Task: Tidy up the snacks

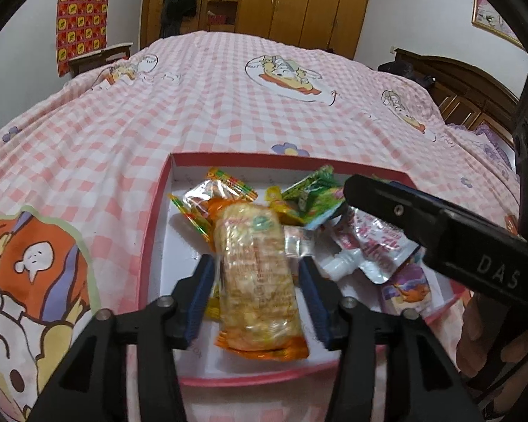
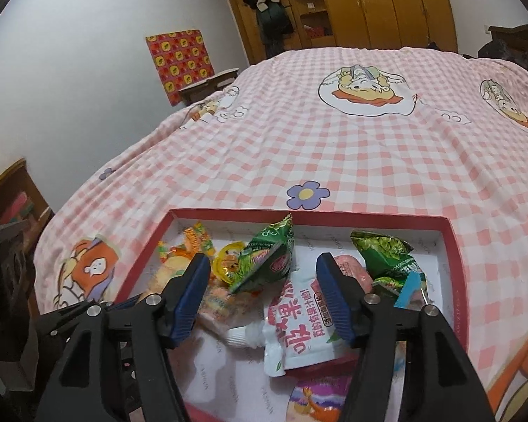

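We find the left gripper (image 1: 255, 274) with jaws parted, clear of the rice-cracker pack (image 1: 257, 274) lying between them in the red box (image 1: 155, 218) on the bed (image 1: 228, 105). We judge it delivered. The right gripper (image 2: 260, 288) likewise stands open over the white drink pouch (image 2: 299, 320), beside green packets (image 2: 264, 256).

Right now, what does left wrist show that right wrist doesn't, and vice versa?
Left wrist only: a rice cracker pack lying between the open left tongs, pads clear of it.

Right wrist only: a second green packet by the box's right wall, and the open right tongs over the snacks.

Both: the red box on the checked bedspread, the white spout pouch.
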